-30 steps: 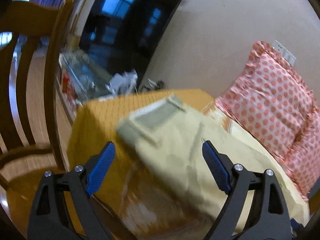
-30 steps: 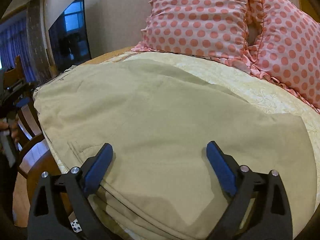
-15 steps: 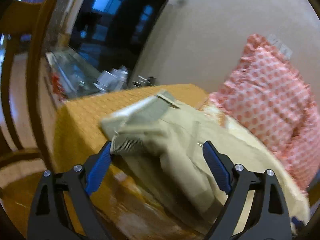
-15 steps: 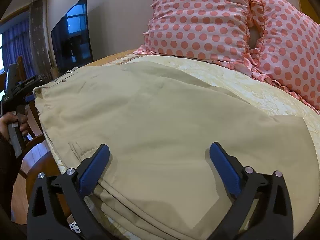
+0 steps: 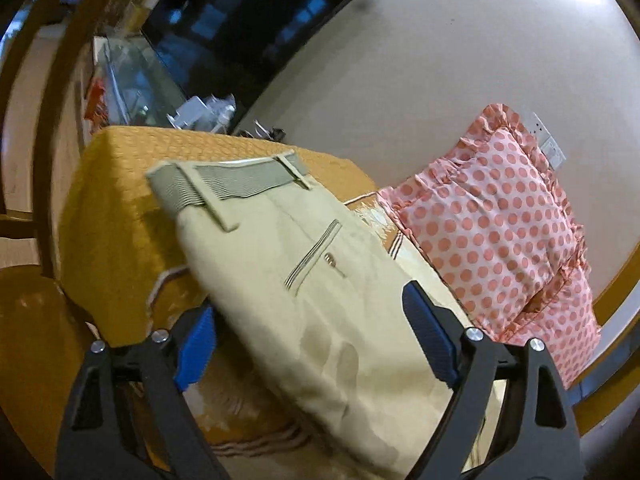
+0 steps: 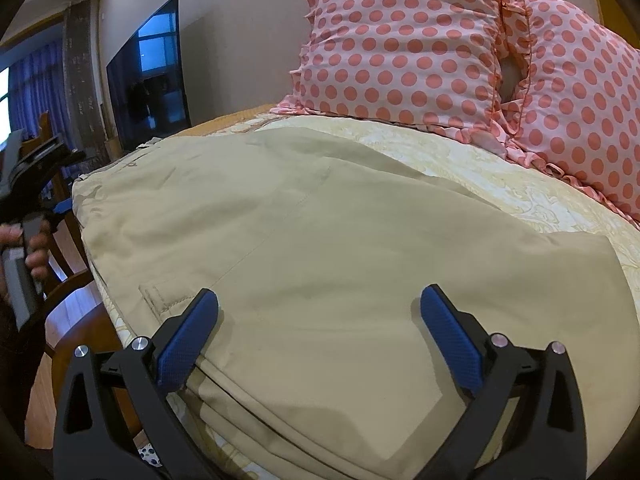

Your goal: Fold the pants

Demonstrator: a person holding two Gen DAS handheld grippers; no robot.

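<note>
Across the lower middle of both frames, the pants [image 5: 320,280] lie flat on the bed [image 6: 500,184], long axis running from waistband [image 5: 224,180] at upper left toward lower right. Left gripper [image 5: 316,340] and right gripper [image 6: 320,328] both gape apart, holding nothing; the left is nearer the waistband.

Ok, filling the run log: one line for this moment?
pants flat on bed | left gripper open | right gripper open | pillows behind

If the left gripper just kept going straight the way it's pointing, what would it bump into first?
Most likely the beige pants: the open left gripper points along them, fabric filling the gap between its fingers. Depth is hard to judge, so it might skim just above the cloth toward the waistband.
</note>
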